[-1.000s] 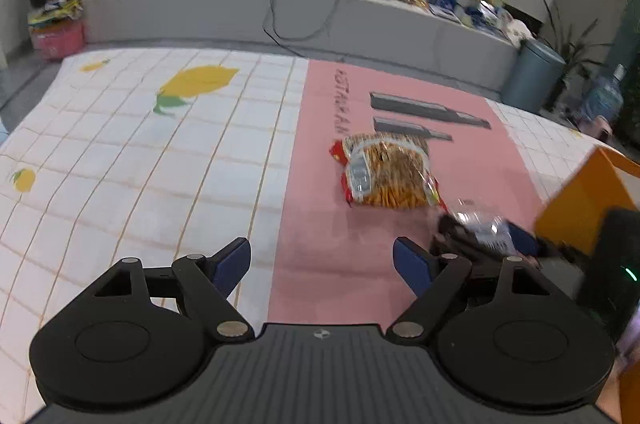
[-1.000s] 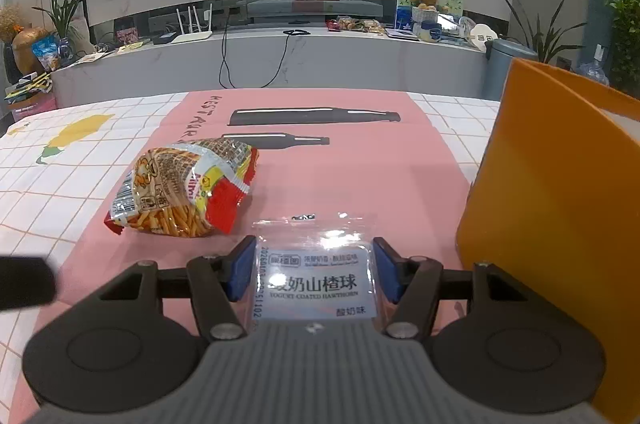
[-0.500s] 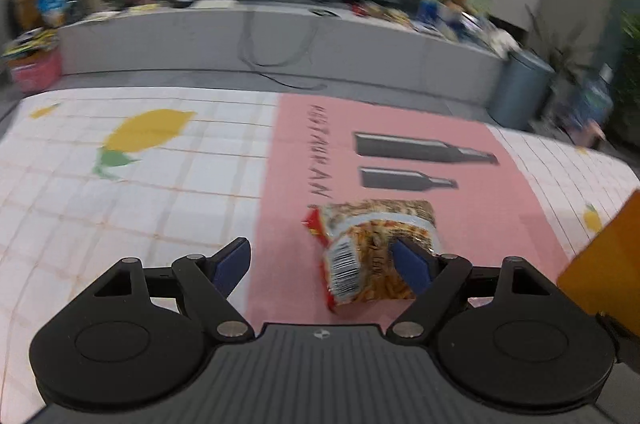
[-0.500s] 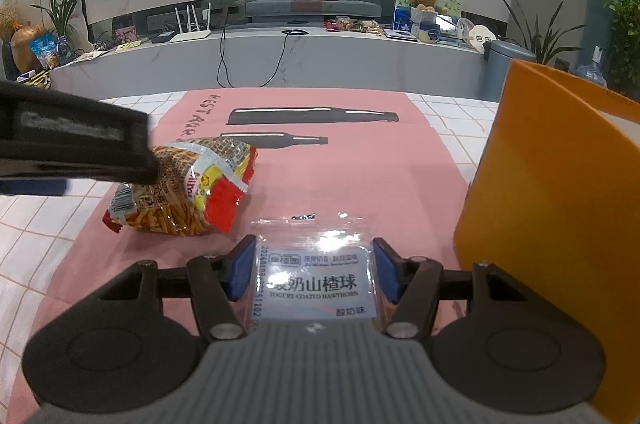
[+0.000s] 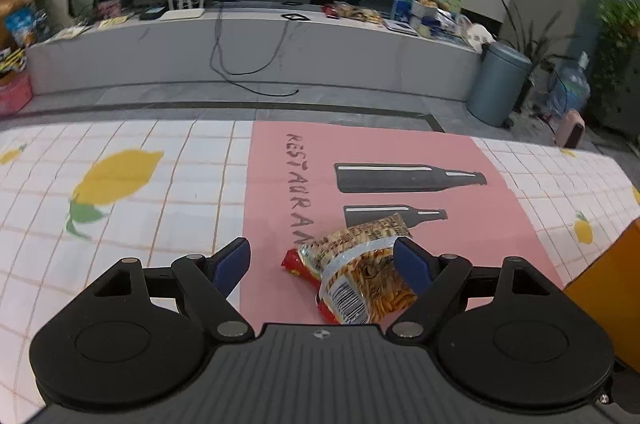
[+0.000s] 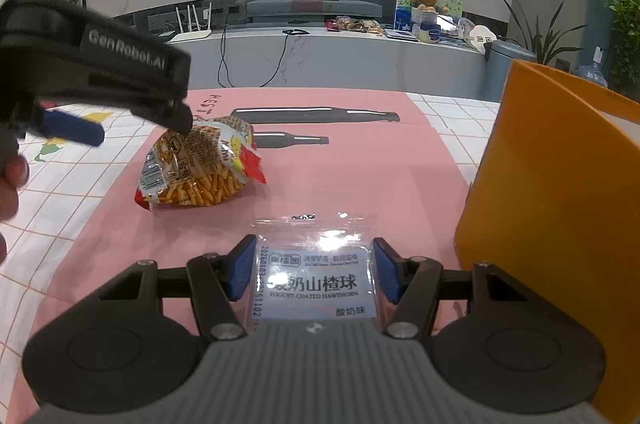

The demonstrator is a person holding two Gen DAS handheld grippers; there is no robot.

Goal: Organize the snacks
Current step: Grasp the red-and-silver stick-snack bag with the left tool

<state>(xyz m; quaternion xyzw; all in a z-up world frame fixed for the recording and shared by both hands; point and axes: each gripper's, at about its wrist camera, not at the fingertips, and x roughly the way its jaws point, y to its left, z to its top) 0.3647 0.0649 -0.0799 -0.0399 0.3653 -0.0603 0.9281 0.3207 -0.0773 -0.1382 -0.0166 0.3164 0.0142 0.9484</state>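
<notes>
The left tongs [image 5: 322,264] are spread wide over the counter [image 5: 160,184], which is covered by a lemon-print checked cloth [image 5: 120,192] and a pink mat printed with dark bottles [image 5: 400,180]. A bag of fried snack sticks [image 5: 360,284] lies on the pink mat between the blue pads; the right-side pad [image 5: 412,268] is at the bag's edge, while the left-side pad [image 5: 232,260] stands well apart from it. In the right wrist view the same bag [image 6: 200,164] sits on the mat with the left tongs [image 6: 120,104] above its far left end, though whether they touch it cannot be told.

The right tongs [image 6: 314,274] are closed on a clear packet of yogurt-coated hawthorn [image 6: 316,276], its label facing up between the blue pads [image 6: 240,272]. Just to the right stands an orange bin [image 6: 560,204], its wall near the packet. A corner of that bin [image 5: 612,284] also shows in the left wrist view
</notes>
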